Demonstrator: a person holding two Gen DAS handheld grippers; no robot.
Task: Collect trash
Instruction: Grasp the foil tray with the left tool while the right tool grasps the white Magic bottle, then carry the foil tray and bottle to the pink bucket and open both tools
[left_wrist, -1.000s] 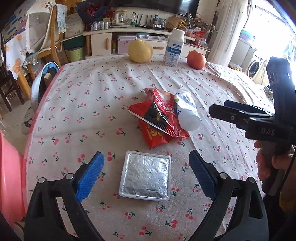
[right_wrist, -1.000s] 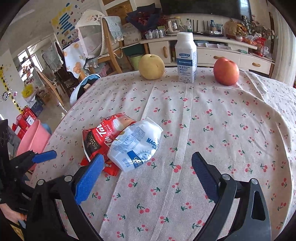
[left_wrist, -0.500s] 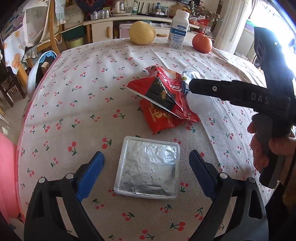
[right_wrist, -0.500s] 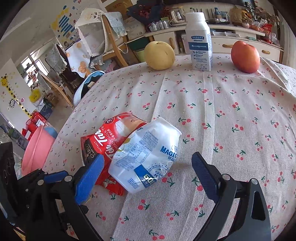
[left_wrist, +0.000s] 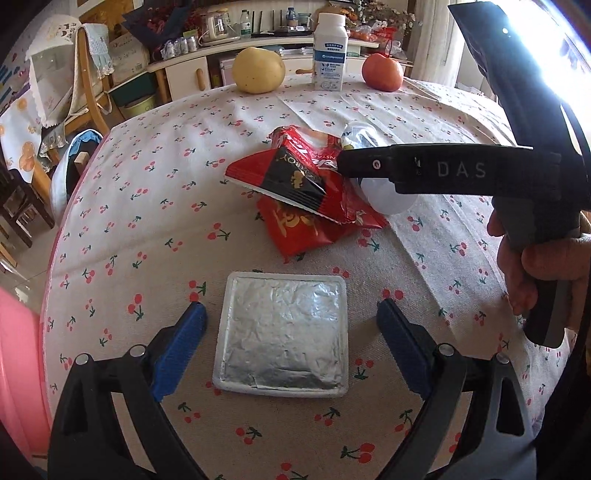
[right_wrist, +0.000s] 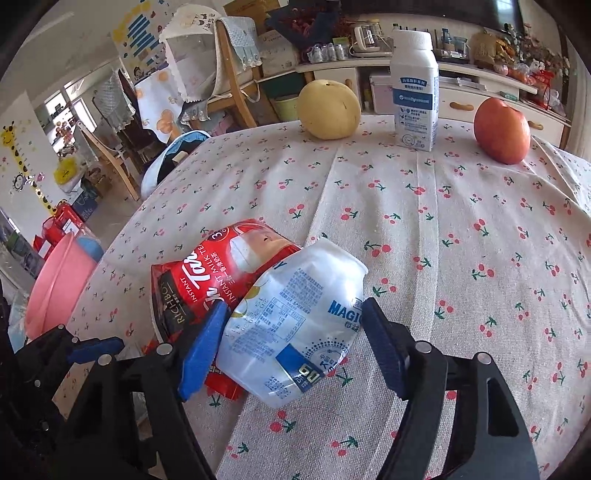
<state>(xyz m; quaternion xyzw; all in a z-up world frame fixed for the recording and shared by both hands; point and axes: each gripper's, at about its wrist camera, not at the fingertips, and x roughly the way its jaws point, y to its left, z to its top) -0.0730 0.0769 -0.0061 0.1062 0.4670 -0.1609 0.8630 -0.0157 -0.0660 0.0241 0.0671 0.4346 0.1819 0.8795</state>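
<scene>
Right gripper (right_wrist: 295, 343) spread wide, straddling crumpled white bottle (right_wrist: 295, 325) lying on red snack bag (right_wrist: 221, 273) mid-table; likely light, thin, springy, slick; pinch across its flattened middle. Left gripper (left_wrist: 288, 332) also unclenched around foil-lidded tray (left_wrist: 284, 332) at near edge; shallow, stiff rim; grip opposite sides.

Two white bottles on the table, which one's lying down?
The crumpled white bottle between the right gripper fingers, resting against the red snack bag. The capped milk bottle at the far edge stands upright.
</scene>
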